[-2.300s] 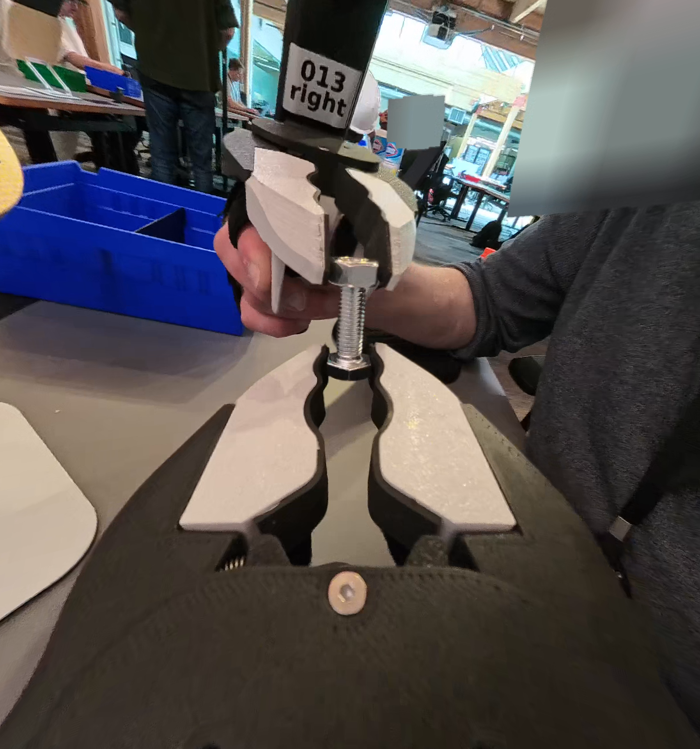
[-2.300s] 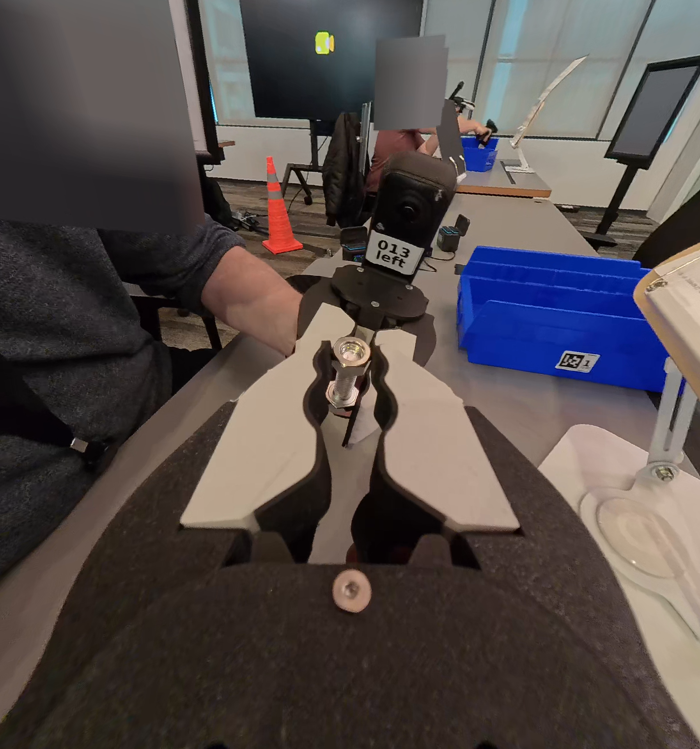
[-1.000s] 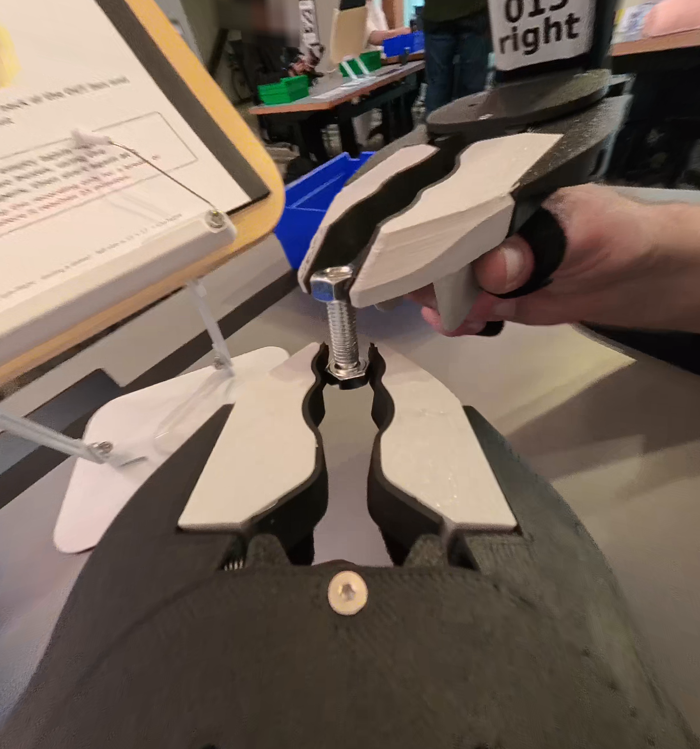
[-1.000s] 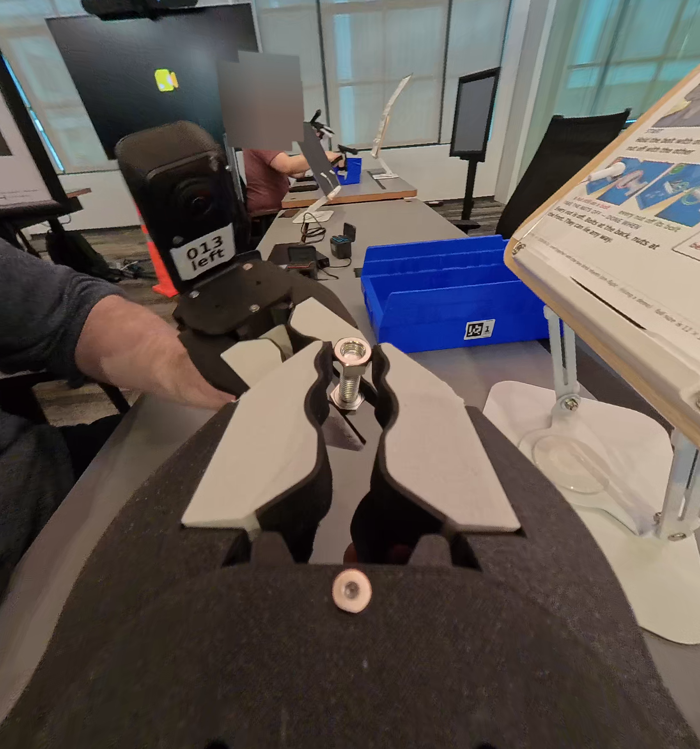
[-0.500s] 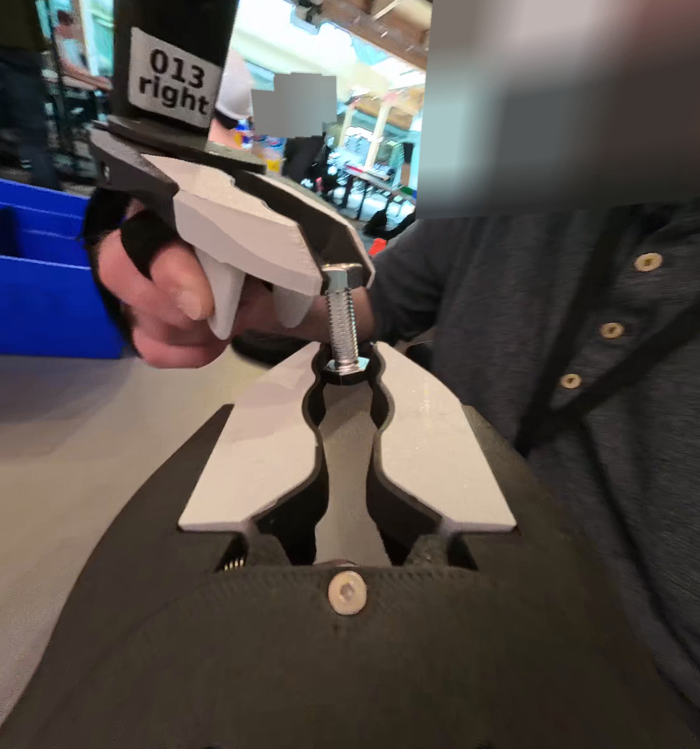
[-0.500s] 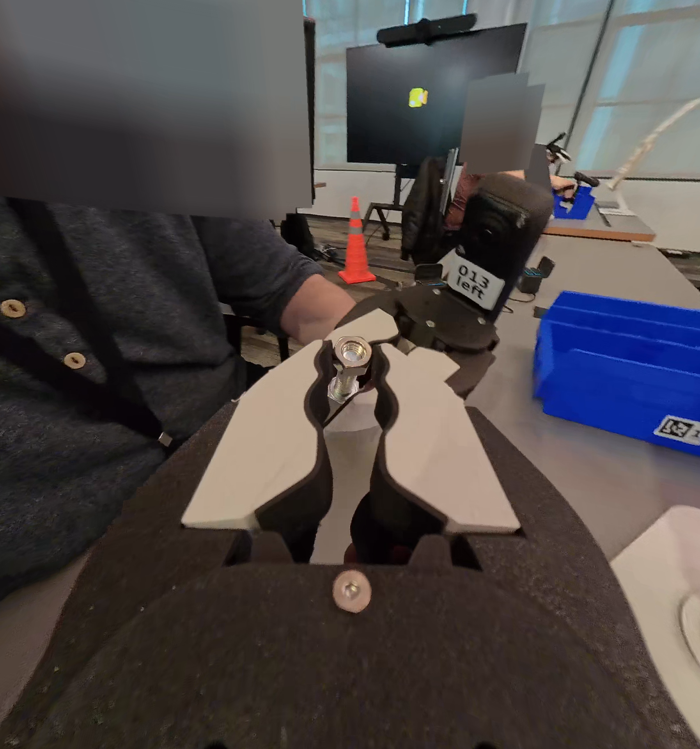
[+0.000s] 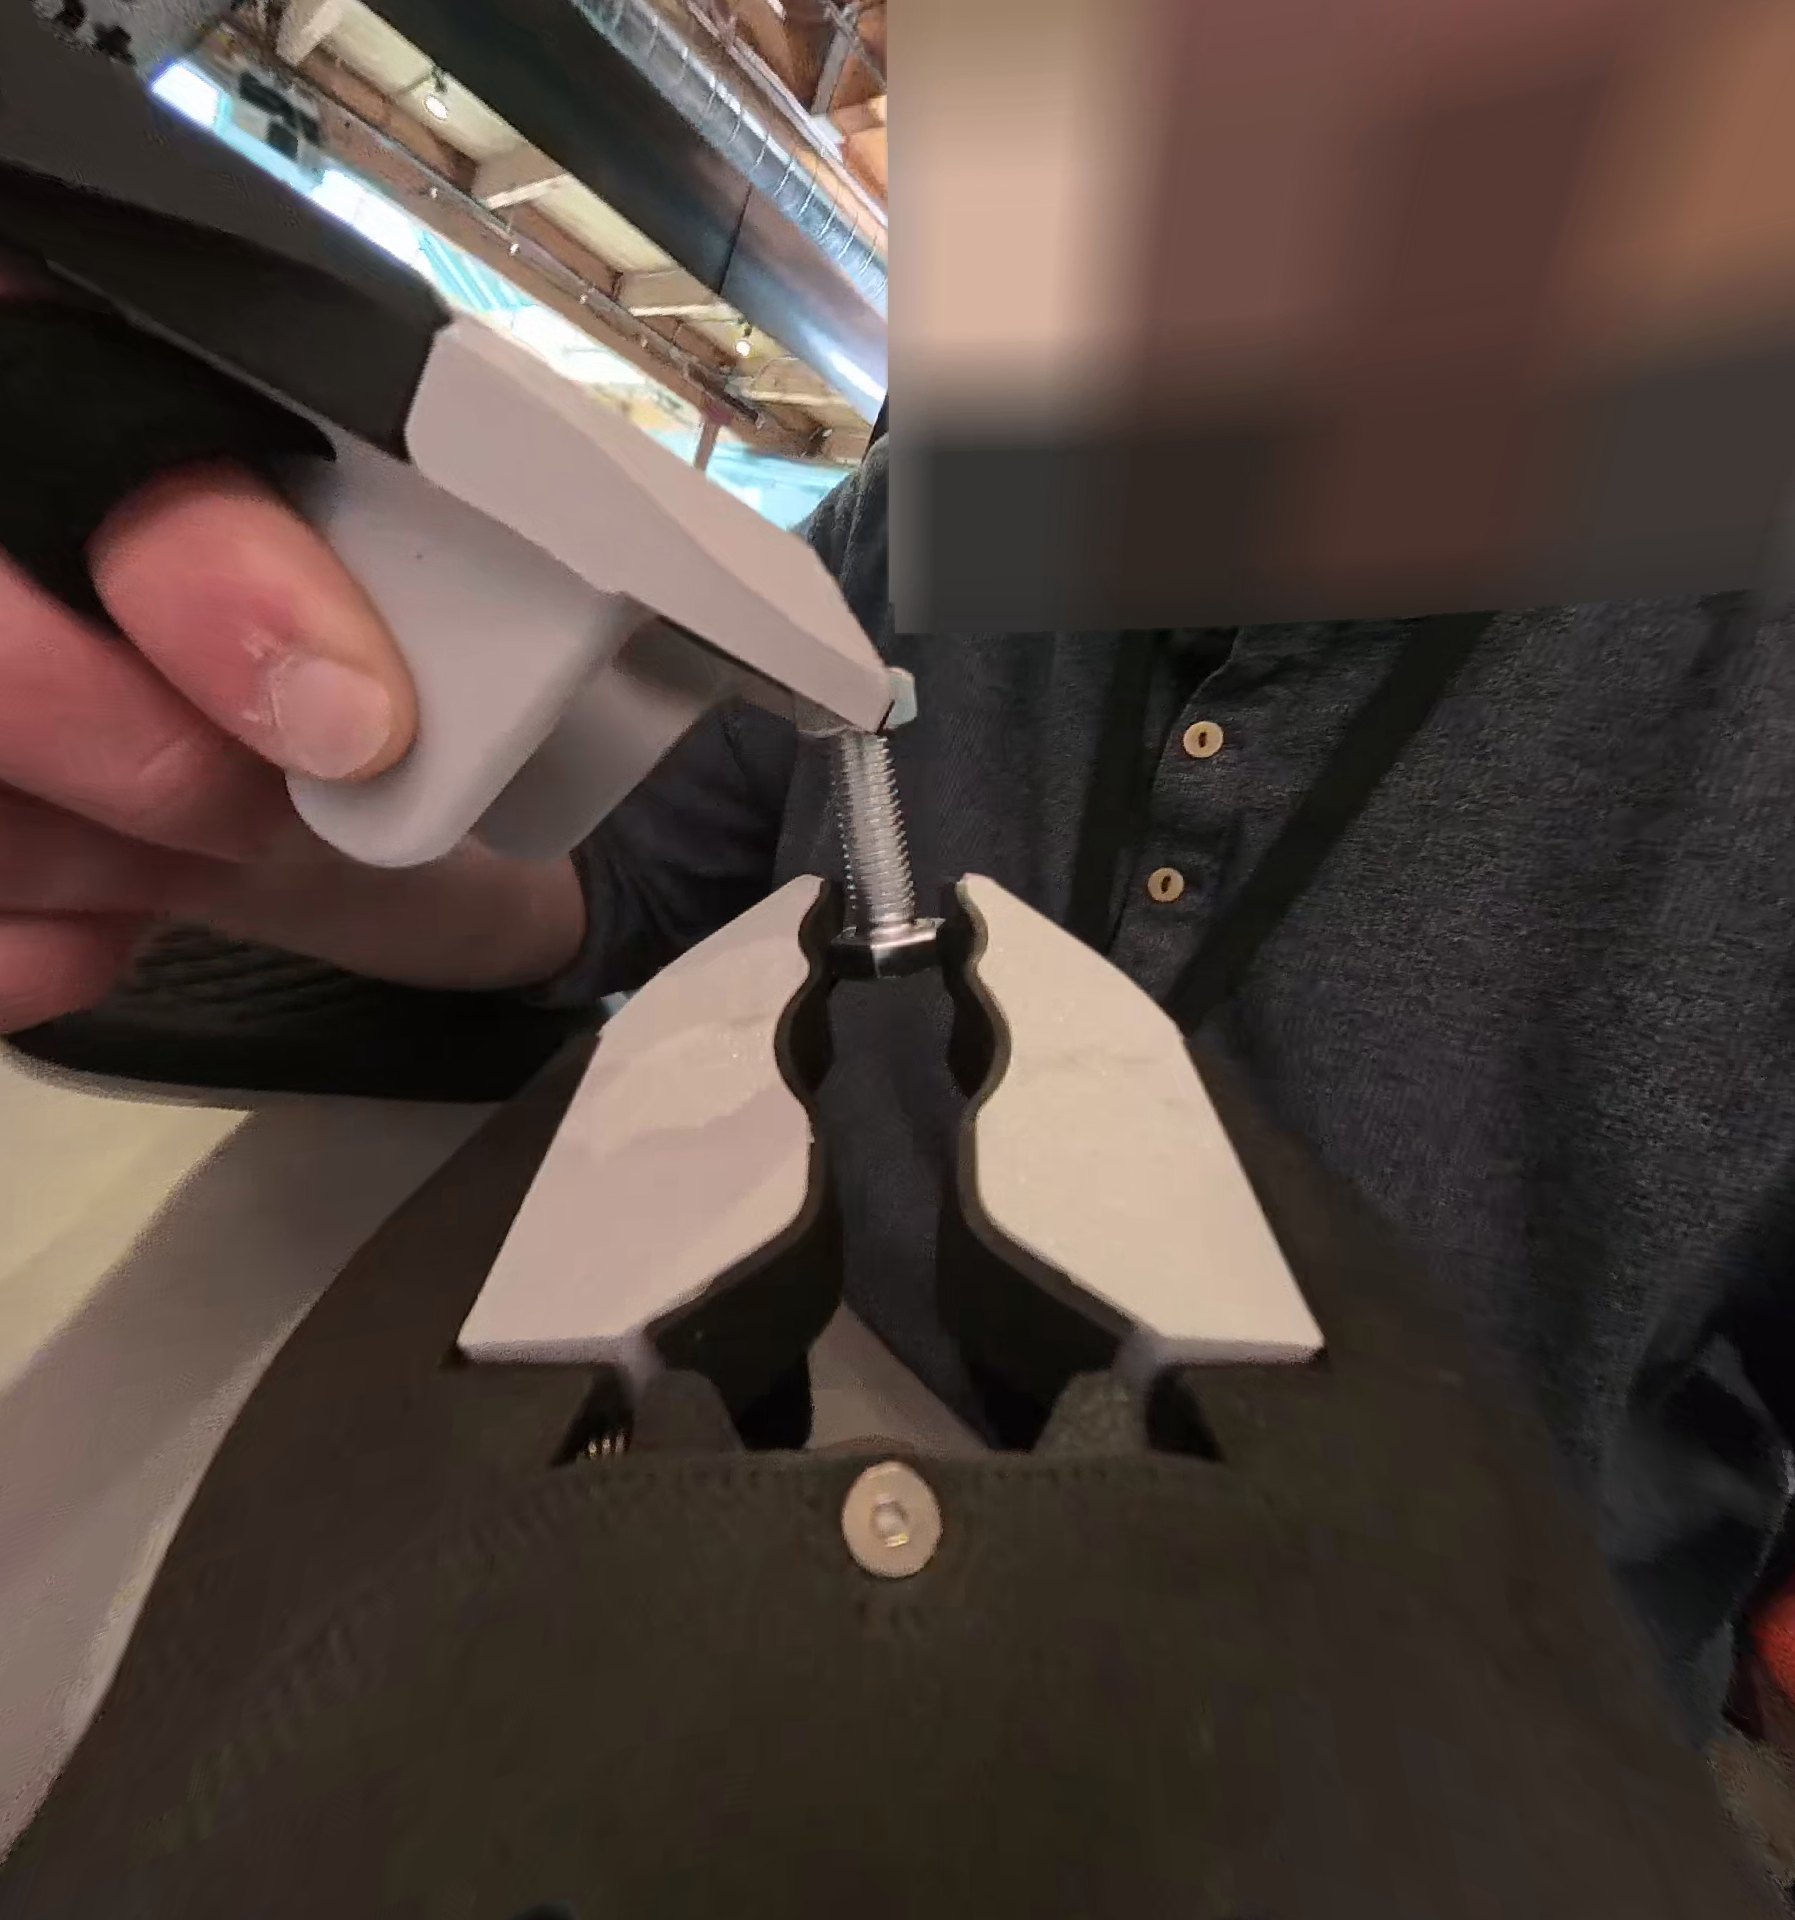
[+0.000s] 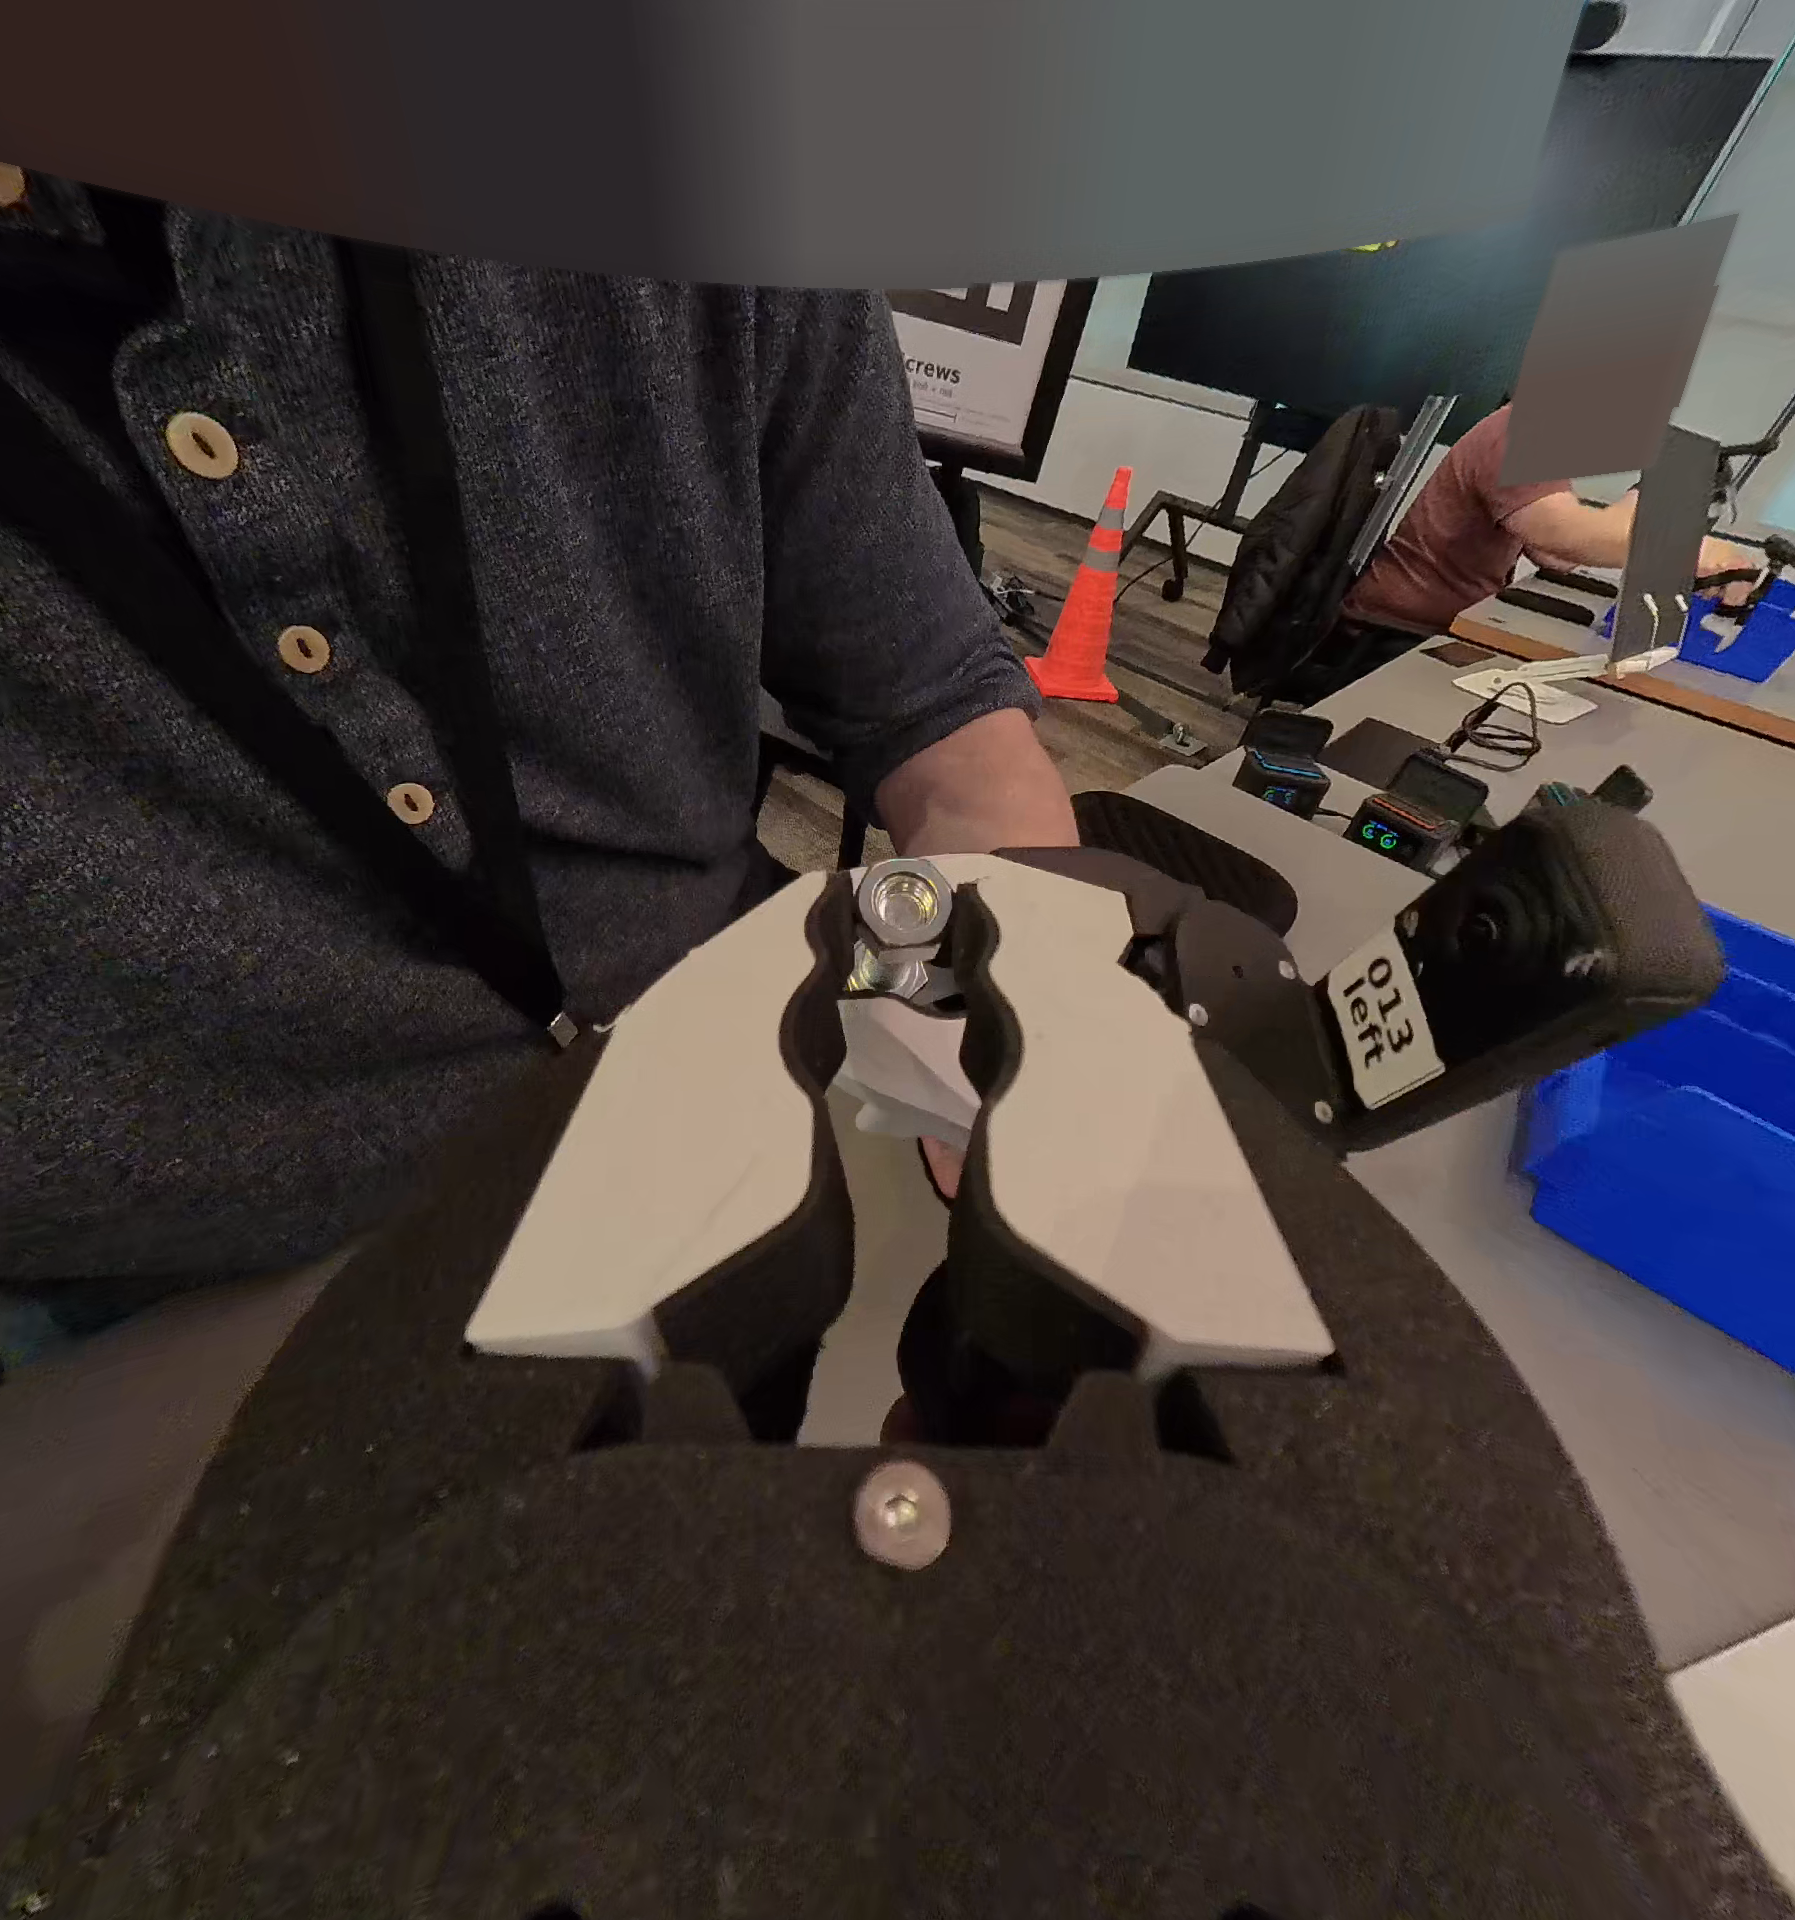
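Above the tabletop (image 8: 1651,1351), with left gripper (image 7: 885,935) jaws clamped on the hex nut (image 7: 882,951) and right gripper (image 8: 901,914) jaws on the bolt (image 7: 872,821) head, keeping both coaxial should prevent cross-threading.

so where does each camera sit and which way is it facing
Left wrist view: on the left gripper, looking along its fingers at the nut and the person's shirt; right hand shows.
Right wrist view: on the right gripper, facing the person and blue bin.
Both show the bolt, held at either end.
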{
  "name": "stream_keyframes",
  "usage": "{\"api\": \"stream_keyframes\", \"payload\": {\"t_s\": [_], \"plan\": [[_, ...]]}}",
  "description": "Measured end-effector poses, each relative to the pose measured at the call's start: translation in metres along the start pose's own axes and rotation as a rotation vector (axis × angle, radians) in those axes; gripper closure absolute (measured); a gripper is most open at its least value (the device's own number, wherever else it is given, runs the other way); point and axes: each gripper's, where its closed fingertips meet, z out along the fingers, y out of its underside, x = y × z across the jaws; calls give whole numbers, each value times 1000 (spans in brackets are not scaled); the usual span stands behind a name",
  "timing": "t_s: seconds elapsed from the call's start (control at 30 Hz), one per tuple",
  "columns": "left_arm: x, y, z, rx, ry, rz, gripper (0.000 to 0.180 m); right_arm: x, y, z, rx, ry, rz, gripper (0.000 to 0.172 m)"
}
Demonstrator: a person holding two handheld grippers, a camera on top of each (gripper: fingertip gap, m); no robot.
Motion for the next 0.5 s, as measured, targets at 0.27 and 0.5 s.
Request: {"api": "stream_keyframes", "payload": {"t_s": [0.27, 0.5], "plan": [[-8, -10, -9, 18, -112, 81, 162, 13, -2, -4, 36, 61, 46, 153], [-14, -13, -17, 18, -170, 89, 161, 21, 1, -5, 26, 104, 67, 153]]}}
